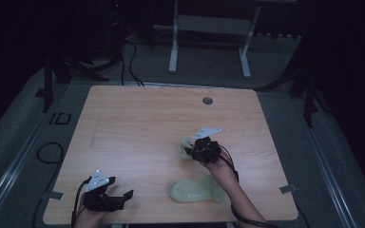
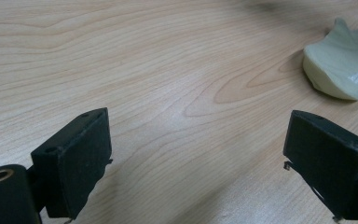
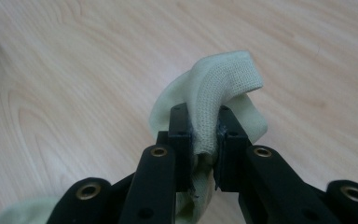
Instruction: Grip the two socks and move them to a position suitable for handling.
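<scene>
High view, nearest you: your left gripper (image 1: 123,198) rests at the table's near left corner, jaws spread wide with nothing between them.
High view, flat sock: a pale green sock (image 1: 196,190) lies flat on the table (image 1: 138,123) by the near edge, just beside your right forearm.
High view, right gripper: your right gripper (image 1: 189,151) is beyond the flat sock, toward the table's middle, with a second pale sock (image 1: 185,144) bunched at its tip.
High view, landmark check: the round grommet (image 1: 207,100) sits near the table's far edge, well apart from both socks.
Left gripper view, jaws: both black jaws stand far apart over bare wood; the flat sock (image 2: 340,65) lies ahead and off to one side, untouched.
Right gripper view, jaws: your right gripper (image 3: 204,135) is clamped on a fold of the held sock (image 3: 223,79), which loops up over the jaw tips.
Right gripper view, hang: more knit droops below the jaws; I cannot tell whether it touches the table.
Handling: judge both socks light, soft and limp; they should sag and fold, not slip or break.
Where to grip: pinch a doubled fold or the ribbed cuff; a single thin layer may stretch out of the jaws.
Risk: loose cloth could drag across the table when you carry it.
</scene>
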`<state>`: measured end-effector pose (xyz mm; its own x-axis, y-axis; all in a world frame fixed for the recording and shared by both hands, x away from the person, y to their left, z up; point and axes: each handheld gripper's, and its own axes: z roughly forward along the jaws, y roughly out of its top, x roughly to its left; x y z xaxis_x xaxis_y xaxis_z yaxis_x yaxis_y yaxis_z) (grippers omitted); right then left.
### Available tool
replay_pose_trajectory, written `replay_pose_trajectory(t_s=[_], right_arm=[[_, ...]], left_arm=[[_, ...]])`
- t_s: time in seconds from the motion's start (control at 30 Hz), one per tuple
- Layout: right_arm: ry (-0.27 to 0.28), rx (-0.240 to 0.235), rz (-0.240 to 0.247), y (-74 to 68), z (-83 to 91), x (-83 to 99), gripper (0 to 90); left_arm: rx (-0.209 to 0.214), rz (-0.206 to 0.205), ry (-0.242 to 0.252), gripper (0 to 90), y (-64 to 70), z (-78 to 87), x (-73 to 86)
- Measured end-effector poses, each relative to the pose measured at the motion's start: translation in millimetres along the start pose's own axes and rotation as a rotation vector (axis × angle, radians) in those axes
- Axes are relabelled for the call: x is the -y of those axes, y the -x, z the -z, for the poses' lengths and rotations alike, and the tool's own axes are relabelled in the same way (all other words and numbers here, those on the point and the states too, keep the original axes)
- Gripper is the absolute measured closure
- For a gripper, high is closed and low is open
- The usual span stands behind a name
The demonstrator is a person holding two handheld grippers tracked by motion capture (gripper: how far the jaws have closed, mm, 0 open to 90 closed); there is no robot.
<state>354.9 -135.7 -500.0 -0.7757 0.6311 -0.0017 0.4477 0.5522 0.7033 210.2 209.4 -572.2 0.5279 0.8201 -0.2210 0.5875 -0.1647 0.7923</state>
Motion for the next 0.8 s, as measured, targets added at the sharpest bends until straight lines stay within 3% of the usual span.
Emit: replay_pose_trajectory(t_s=[0.37,0.63,0.8], right_arm=[[-0.049,-0.019,-0.034,5.8,-12.7,27.5,78.9],[-0.104,-0.002,-0.042,8.4,-30.8,38.5,77.6],[-0.085,-0.014,-0.066,10.8,-31.9,42.0,76.7]], left_arm=[[0.013,-0.009,-0.008,7.9,5.3,-4.7,-2.0],[0.029,-0.015,-0.013,8.2,9.0,-9.7,-6.3],[0.053,-0.041,-0.034,10.3,16.2,-19.5,-13.0]])
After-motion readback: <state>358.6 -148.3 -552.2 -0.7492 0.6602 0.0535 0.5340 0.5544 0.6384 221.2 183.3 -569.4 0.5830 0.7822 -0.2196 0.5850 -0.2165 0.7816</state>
